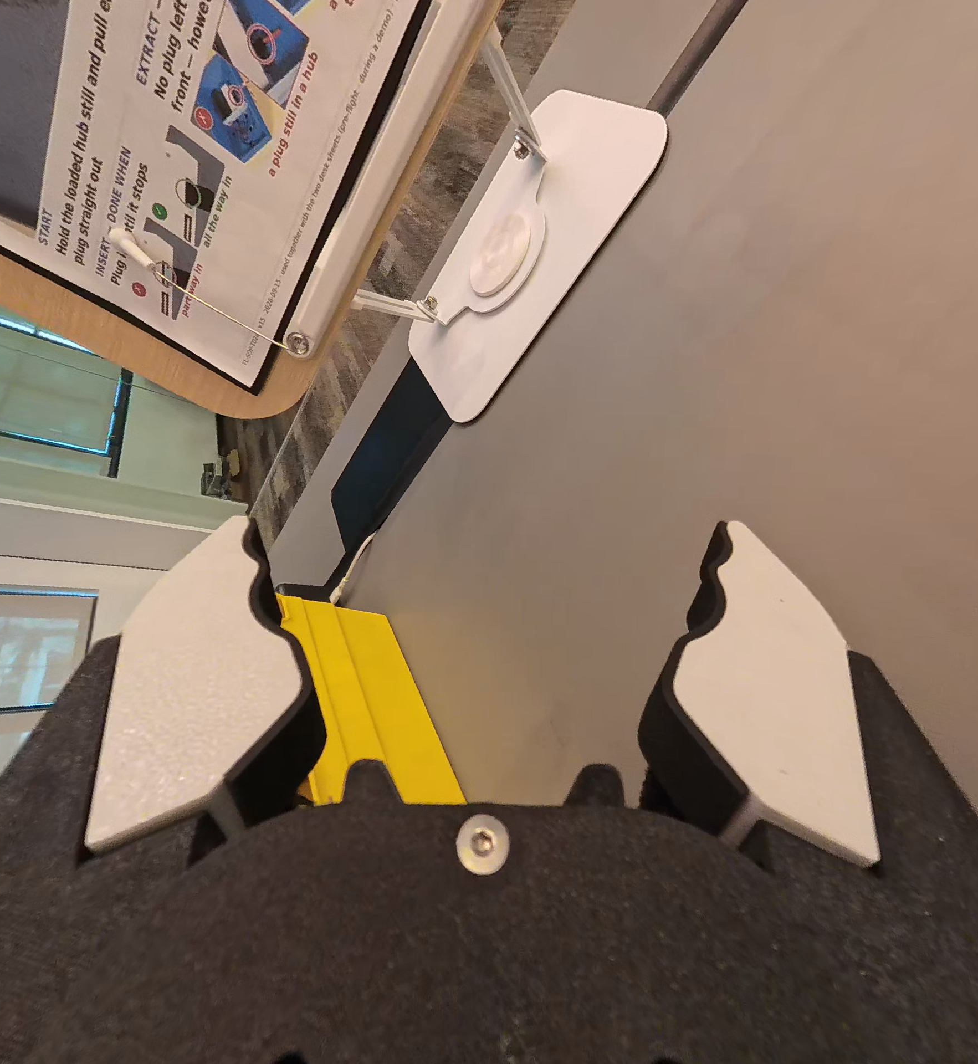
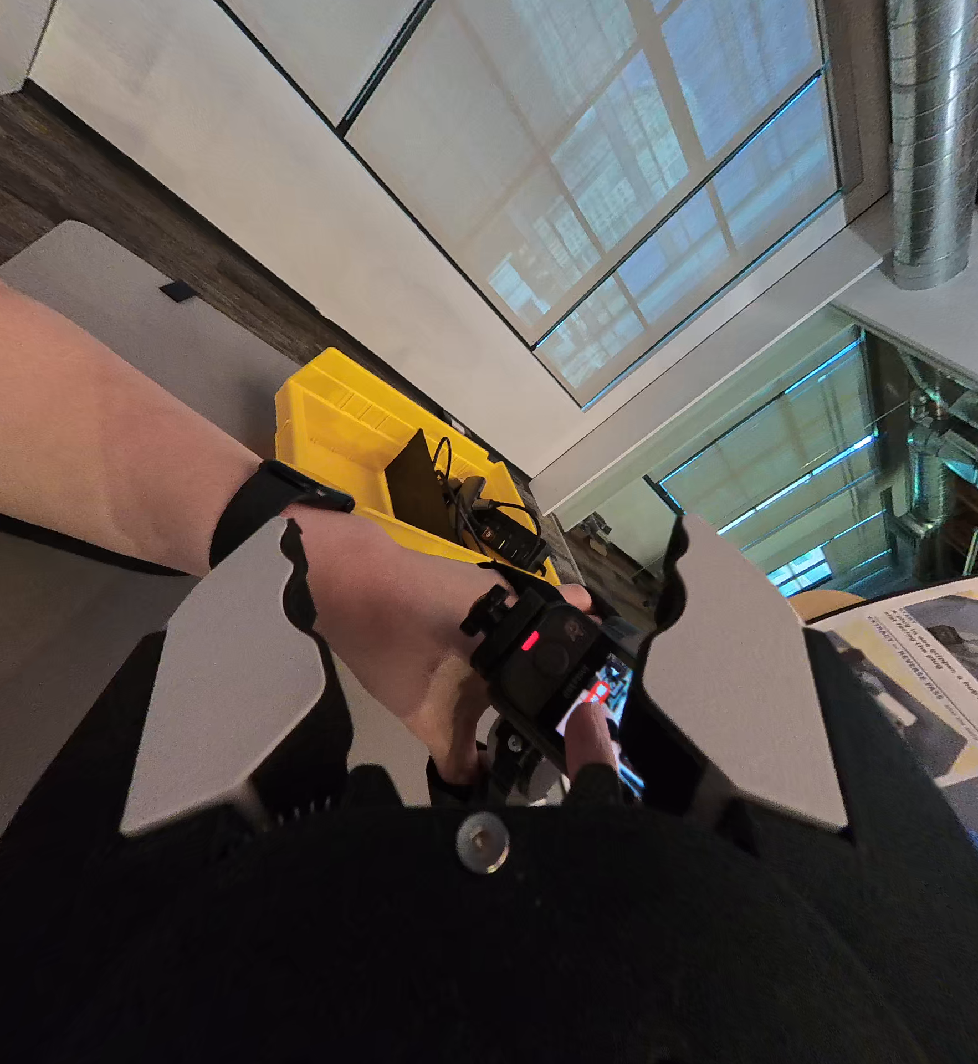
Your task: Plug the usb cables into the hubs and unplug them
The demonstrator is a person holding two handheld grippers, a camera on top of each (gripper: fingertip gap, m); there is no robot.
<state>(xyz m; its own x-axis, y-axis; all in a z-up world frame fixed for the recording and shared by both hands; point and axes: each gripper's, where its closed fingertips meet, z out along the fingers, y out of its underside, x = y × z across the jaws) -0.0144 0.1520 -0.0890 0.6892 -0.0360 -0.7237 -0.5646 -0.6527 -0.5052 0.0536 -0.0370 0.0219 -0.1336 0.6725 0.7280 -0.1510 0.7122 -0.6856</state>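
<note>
Left wrist view showed the left gripper [image 1: 486, 581] spread wide with nothing between its grey fingers, over a plain grey tabletop [image 1: 763, 518]. A yellow plastic bin [image 1: 371, 702] lay beside the near finger. Right wrist view showed the right gripper [image 2: 483, 576] equally wide and empty. Beyond it, a person's bare hand [image 2: 394, 622] with a black wristband [image 2: 267, 506] gripped a small black camera [image 2: 550, 656] on the other tool. Behind that hand, the bin held a tangle of black usb cables and hubs [image 2: 492, 524] past its black divider [image 2: 414, 489]
</note>
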